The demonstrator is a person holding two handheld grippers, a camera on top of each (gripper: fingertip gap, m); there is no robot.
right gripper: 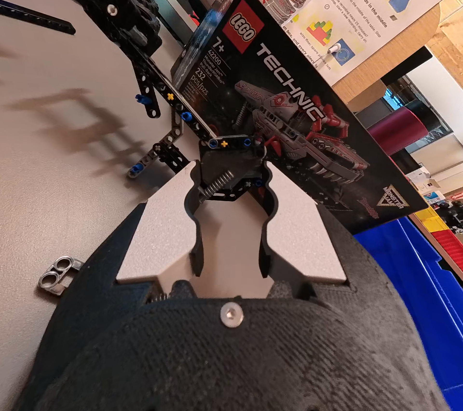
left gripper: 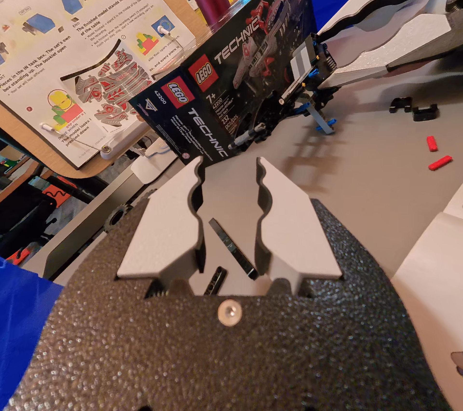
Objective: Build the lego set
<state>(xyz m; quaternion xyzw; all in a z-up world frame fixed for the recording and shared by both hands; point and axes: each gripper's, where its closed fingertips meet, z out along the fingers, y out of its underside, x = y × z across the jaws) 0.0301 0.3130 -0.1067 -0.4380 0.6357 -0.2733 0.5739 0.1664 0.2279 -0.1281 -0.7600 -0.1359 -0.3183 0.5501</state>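
Observation:
My right gripper (right gripper: 231,166) is shut on the grey and black block of the part-built model (right gripper: 225,173), which has black beams, blue pins and a grey spring. It holds the model tilted, with the low end near the grey table (right gripper: 62,148). The model also shows in the left wrist view (left gripper: 310,78), held in the right gripper's grey fingers (left gripper: 390,55) at the upper right. My left gripper (left gripper: 229,166) is open and empty, low over the table. A long black beam (left gripper: 233,248) and a short black beam (left gripper: 215,278) lie between its fingers.
The set's box (left gripper: 225,73) stands upright behind the model, with an instruction board (left gripper: 75,35) behind it. Two red pieces (left gripper: 439,162) and two black pieces (left gripper: 413,108) lie on the right. Black tyres (right gripper: 140,10), a grey two-hole piece (right gripper: 57,273) and a blue bin (right gripper: 413,311) show in the right wrist view.

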